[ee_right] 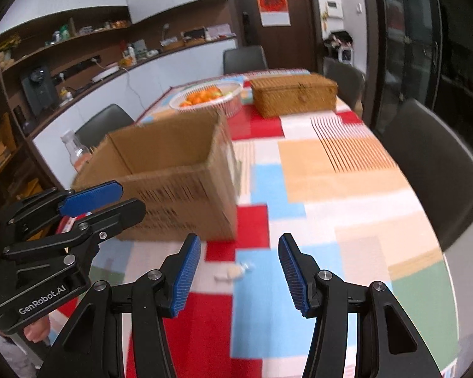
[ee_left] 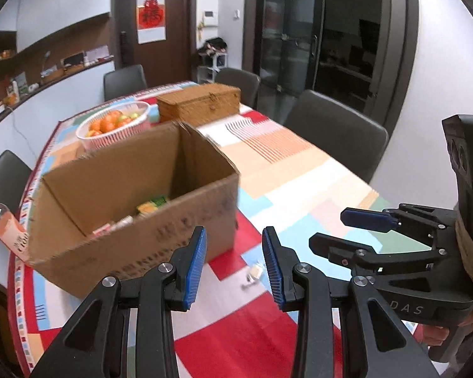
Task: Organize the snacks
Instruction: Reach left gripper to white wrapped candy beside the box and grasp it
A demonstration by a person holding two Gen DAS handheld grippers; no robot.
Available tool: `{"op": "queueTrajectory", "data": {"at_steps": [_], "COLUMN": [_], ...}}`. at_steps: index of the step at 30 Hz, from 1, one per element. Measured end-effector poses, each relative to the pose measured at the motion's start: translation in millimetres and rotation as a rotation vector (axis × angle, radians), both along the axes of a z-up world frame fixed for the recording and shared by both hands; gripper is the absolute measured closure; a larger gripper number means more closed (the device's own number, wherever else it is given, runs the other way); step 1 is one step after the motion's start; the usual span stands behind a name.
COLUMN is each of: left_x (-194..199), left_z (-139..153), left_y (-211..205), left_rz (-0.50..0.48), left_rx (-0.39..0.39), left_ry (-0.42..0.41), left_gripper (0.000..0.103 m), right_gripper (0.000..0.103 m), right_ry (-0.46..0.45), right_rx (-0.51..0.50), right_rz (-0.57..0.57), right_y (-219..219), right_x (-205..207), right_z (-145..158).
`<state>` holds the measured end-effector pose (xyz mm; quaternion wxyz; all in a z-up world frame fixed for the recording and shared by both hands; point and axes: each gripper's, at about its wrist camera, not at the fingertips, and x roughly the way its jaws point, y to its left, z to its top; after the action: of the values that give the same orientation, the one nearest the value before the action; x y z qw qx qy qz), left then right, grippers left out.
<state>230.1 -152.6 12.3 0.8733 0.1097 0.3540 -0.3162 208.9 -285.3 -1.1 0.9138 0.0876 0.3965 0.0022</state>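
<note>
Left wrist view: the left hand-held gripper (ee_left: pixel 235 264) is seen at lower centre, its blue pads parted with nothing between them. A small wrapped snack (ee_left: pixel 254 275) lies on the patterned desk (ee_left: pixel 299 173), framed in the gap between the pads but beyond the fingertips and not touched. The open cardboard box (ee_left: pixel 135 201) stands at centre left, just beyond the left pad (a few packets are visible inside). The right hand-held gripper (ee_left: pixel 328 230) enters from the right edge, also parted and empty, pointing toward the box.

Right wrist view: the right hand-held gripper (ee_right: pixel 239 272) occupies the lower centre, jaws apart, nothing held. The snack (ee_right: pixel 233 271) is seen on the desk (ee_right: pixel 331 170) between the two pads, nearer the left pad, untouched. The box (ee_right: pixel 170 176) stands at centre left; the left hand-held gripper (ee_right: pixel 110 201) is seen at the left edge in front of it.

A fruit basket (ee_right: pixel 208 96) and a wicker case (ee_right: pixel 294 97) are seen at upper centre, well apart from both grippers.
</note>
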Motion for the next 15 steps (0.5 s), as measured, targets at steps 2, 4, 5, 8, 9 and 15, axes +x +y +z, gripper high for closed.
{"op": "queueTrajectory", "data": {"at_steps": [2,4,5,8,9,15], "left_x": [-1,-2,-2,-2,-2,7], "left_z": [-9,-18,-24,-36,-42,-69], "left_y": [-5,-9,-11,-17,-19,-27], "left_rz": [-0.015,-0.03,-0.037,-0.056,-0.062,-0.068], "left_rx": [0.01,0.017,0.022,0.029,0.031,0.044], "left_ry": [0.019,0.041,0.053,0.085,0.101,0.171], "left_gripper": [0.067,0.067,0.067,0.067,0.067,0.067], "right_gripper": [0.05,0.05,0.05,0.05,0.05,0.05], "right_ry": [0.026,0.052,0.061,0.088,0.095,0.135], "right_rx": [0.004,0.01,0.012,0.021,0.024,0.035], "right_rz": [-0.011,-0.022,-0.025,-0.041,-0.046,-0.072], "right_y": [-5,-10,-12,-16,-17,-22], "right_x": [-4,-6,-8,-11,-12,-15], "right_z": [-10,-19,-23,-33,-37,-57]}}
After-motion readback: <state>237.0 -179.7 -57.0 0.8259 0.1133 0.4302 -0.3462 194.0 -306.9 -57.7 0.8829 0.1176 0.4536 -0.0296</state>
